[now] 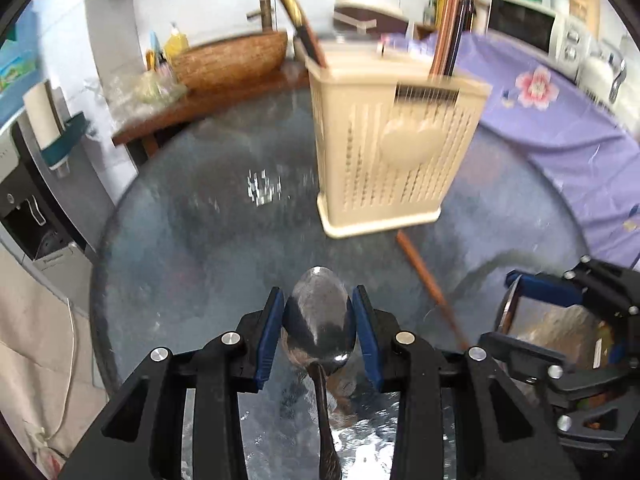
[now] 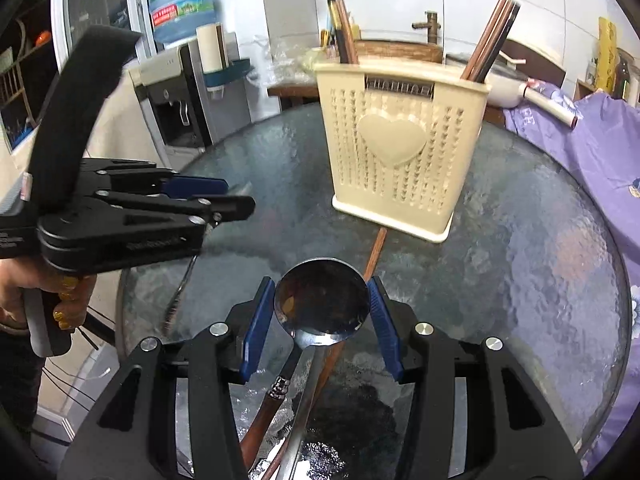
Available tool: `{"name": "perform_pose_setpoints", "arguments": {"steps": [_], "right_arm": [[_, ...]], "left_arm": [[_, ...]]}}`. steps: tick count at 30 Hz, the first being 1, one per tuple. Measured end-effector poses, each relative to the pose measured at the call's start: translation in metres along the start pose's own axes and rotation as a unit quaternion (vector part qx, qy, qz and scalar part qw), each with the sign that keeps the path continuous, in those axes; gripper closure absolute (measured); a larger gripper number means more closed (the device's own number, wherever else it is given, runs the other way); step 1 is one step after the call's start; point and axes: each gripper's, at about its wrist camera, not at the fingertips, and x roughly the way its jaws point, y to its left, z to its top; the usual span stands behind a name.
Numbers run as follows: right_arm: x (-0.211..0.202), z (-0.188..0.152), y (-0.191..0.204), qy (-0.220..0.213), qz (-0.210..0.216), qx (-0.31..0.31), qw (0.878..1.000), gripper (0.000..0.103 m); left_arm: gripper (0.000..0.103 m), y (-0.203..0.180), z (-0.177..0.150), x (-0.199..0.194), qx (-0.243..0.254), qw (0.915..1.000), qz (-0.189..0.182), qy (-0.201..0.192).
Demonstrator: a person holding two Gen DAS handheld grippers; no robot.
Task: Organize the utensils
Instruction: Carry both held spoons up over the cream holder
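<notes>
Glass of the round table (image 2: pixel 540 264) lies bare between the grippers and the cream utensil holder (image 2: pixel 404 152), which stands upright towards the far side with a heart on its front wall. Brown chopsticks (image 2: pixel 486 46) lean out of its right-hand end and a smaller bunch out of its left. One loose chopstick (image 1: pixel 430 286) lies on the glass, its far tip almost at the holder's base, running back towards the grippers.

The left gripper (image 1: pixel 319 322) is partly closed, its blue pads pressing both sides of an oval metal spoon (image 1: pixel 318 316); the handle hangs down between the black arms. The right gripper (image 2: pixel 322 304) stands somewhat wider, clamped on the round bowl of a larger spoon (image 2: pixel 322 300), and a second, wood-handled utensil (image 2: pixel 272 396) shows beneath it; whether this one is held I cannot tell. In the right wrist view a hand (image 2: pixel 60 300) grips the left tool's handle just off the table's left edge.

A purple flowered cloth (image 1: pixel 560 112) covers the right rim. Behind stand a water dispenser (image 2: pixel 176 100), a wooden counter (image 1: pixel 192 104) and a white microwave (image 1: pixel 528 28).
</notes>
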Motion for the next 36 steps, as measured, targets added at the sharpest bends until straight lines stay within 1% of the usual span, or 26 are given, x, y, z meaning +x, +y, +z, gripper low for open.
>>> {"name": "perform_pose_setpoints", "arguments": {"steps": [3,8,16,19,24,32,36], "right_arm": [[-0.012,0.005,0.0,-0.018,0.003,-0.001,1.0,0.055],[-0.018,0.008,0.003,-0.027,0.004,-0.01,1.0,0.055],[-0.025,0.011,0.007,-0.035,0.007,-0.025,0.999,0.055],[-0.032,0.016,0.006,-0.04,0.012,-0.025,0.999,0.055],[-0.039,0.025,0.006,-0.049,0.01,-0.03,0.998,0.055],[-0.049,0.041,0.004,-0.064,0.005,-0.037,0.997,0.055],[-0.058,0.053,0.0,-0.079,-0.006,-0.041,0.996,0.055]], "left_arm": [[0.068,-0.004,0.004,-0.014,0.002,0.9998,0.001,-0.022],[0.069,-0.015,0.001,-0.031,0.003,0.9987,0.007,-0.049],[0.069,-0.019,-0.002,-0.037,-0.012,0.9979,-0.006,-0.064],[0.069,-0.016,0.001,-0.041,-0.024,0.9969,-0.018,-0.073],[0.069,-0.015,0.008,-0.049,-0.03,0.9952,-0.022,-0.09],[0.069,-0.016,0.023,-0.063,-0.045,0.9907,-0.025,-0.126],[0.069,-0.014,0.036,-0.072,-0.061,0.9858,-0.024,-0.155]]}}
